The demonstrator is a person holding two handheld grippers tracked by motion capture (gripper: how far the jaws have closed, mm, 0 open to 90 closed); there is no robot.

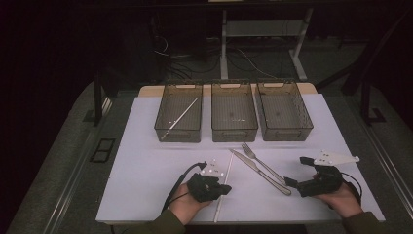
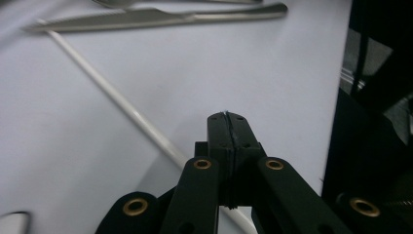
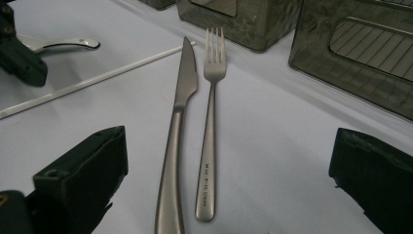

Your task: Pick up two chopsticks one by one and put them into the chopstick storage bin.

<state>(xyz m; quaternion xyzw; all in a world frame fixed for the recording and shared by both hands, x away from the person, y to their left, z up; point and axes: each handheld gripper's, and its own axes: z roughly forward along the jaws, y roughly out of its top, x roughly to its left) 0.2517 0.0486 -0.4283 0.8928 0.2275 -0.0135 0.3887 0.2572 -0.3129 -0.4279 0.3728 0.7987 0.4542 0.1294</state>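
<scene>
While the left gripper point(image 1: 225, 187) is seen from the high view clamped on a thin white chopstick point(image 1: 224, 183) lying near the table's point(image 1: 146, 161) front edge, sorting into the left bin point(image 1: 178, 118), where another stick lies, seems intended. From the left gripper view, the jaws are pressed together over the pale, slender rod. From the right gripper view, wide jaws frame the knife point(image 3: 176, 136) and fork point(image 3: 209, 126).

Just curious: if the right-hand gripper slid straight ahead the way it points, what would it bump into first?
Probably the knife and fork, lying side by side on the table between the open right gripper jaws; the knife handle looks nearest, though depth is hard to judge.
</scene>
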